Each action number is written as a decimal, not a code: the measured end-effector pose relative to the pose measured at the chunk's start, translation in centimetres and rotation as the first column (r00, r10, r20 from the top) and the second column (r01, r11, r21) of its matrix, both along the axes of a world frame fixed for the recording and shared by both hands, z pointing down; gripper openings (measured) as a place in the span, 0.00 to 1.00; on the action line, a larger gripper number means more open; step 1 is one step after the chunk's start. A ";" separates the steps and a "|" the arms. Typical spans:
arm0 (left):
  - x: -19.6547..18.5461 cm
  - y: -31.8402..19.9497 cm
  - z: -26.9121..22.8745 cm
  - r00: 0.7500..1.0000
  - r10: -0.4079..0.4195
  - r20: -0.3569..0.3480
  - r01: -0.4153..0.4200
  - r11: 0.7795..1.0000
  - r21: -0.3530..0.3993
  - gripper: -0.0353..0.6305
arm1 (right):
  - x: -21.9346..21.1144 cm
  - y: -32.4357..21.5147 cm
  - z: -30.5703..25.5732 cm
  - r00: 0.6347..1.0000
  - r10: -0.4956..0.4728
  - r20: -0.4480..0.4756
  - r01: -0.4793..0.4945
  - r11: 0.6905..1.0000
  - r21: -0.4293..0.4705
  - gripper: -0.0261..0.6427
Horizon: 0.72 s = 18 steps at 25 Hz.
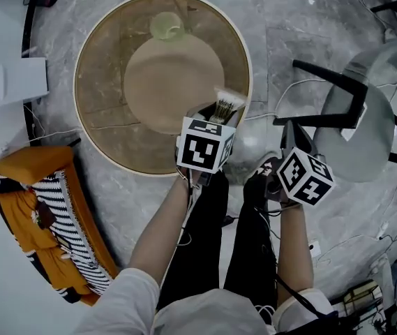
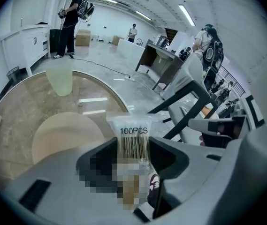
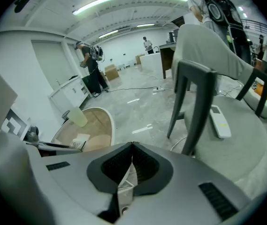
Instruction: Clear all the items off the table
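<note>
A round glass table with a pale rim carries a translucent green cup at its far side. The cup also shows in the left gripper view and in the right gripper view. My left gripper hangs over the table's near right edge, shut on a clear packet of cotton swabs. The packet stands upright between the jaws of the left gripper. My right gripper is off the table, over the floor beside a chair. Its jaws meet at the tips; a pale sliver lies lower between them.
A grey chair with black legs stands right of the table, a white remote on its seat. Orange and striped cloth lies at the lower left. Cables cross the marble floor. People stand far off by white cabinets.
</note>
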<state>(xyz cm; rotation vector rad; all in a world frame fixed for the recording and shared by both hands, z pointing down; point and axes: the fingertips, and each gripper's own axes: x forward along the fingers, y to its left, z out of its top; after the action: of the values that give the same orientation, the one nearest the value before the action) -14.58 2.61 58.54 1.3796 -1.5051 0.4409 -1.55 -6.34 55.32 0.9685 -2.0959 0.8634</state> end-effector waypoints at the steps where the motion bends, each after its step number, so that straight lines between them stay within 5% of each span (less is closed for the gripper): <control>1: 1.2 -0.6 -0.3 1.000 0.005 -0.006 -0.005 1.000 0.005 0.35 | 1.2 -0.5 -0.1 1.000 0.017 0.000 -0.017 1.000 0.000 0.07; 6: 8.2 -3.1 -1.1 0.994 0.112 -0.013 -0.112 0.994 0.006 0.35 | 8.1 -2.3 0.0 0.993 0.114 -0.005 -0.114 0.993 -0.010 0.07; 11: 15.7 -5.3 -0.4 0.963 0.267 -0.028 -0.267 0.963 -0.025 0.35 | 15.3 -4.0 0.1 0.973 0.231 -0.012 -0.232 0.973 -0.019 0.07; 14: 20.5 -6.3 -0.5 0.936 0.350 -0.037 -0.352 0.935 -0.035 0.35 | 19.9 -5.1 0.0 0.955 0.297 -0.013 -0.298 0.954 -0.021 0.07; 18: 26.8 -8.2 -0.6 0.870 0.491 -0.046 -0.492 0.870 -0.039 0.35 | 25.8 -6.6 -0.2 0.910 0.415 -0.006 -0.415 0.910 -0.017 0.07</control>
<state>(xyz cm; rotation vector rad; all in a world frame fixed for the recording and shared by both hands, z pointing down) 12.19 -5.59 57.93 1.7228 -1.0907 0.7606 24.25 -12.92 55.16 1.4368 -1.9028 1.0842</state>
